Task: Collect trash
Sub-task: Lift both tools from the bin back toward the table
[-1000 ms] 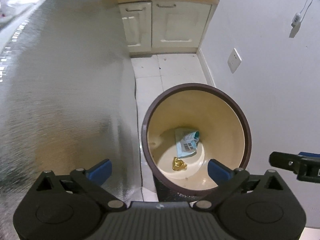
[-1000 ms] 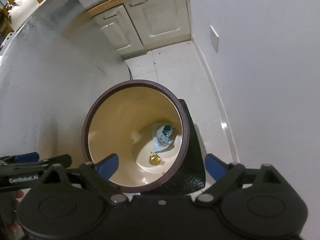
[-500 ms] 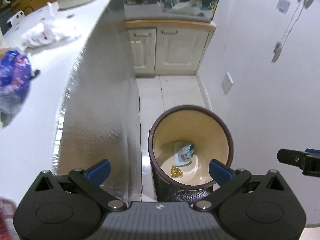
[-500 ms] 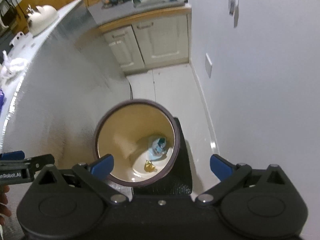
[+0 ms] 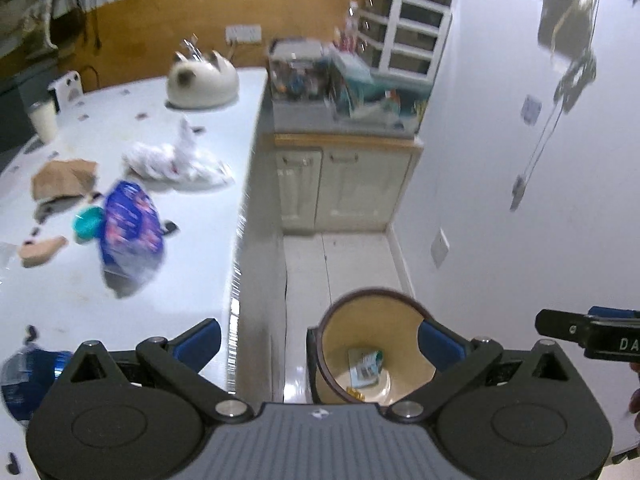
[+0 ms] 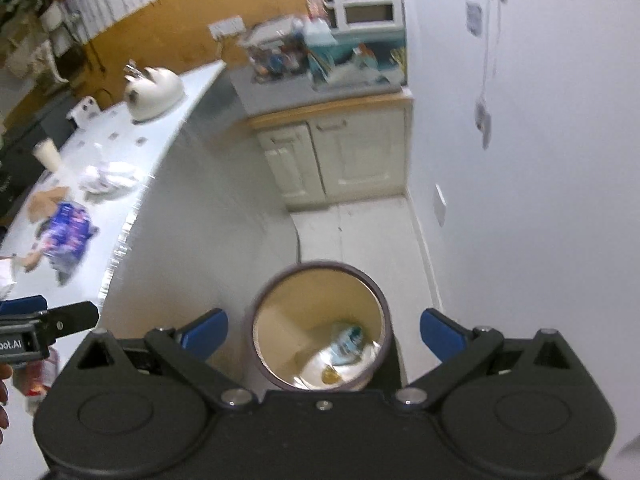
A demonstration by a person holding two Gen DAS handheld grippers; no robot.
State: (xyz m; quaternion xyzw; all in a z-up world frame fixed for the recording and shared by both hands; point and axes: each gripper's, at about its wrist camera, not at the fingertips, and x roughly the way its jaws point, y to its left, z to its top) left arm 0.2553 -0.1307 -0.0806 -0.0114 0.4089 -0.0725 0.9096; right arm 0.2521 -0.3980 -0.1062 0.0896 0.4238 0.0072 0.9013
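A round trash bin with a dark rim and cream inside stands on the floor between the counter and the wall. Inside lie a pale blue wrapper and a small gold scrap. My left gripper hangs open and empty high above the bin. My right gripper is also open and empty above it. On the white counter lie a blue snack bag, a crumpled white plastic bag, brown paper and a teal cap.
A white cat-shaped object sits at the counter's far end. Cream cabinets topped with clutter close the aisle behind the bin. The white wall with sockets runs along the right. A blue packet lies at the counter's near edge.
Both grippers have risen and tilted up: the bin has shrunk and slid down in both views, and the counter top with its litter has come into sight. The jaws stay wide.
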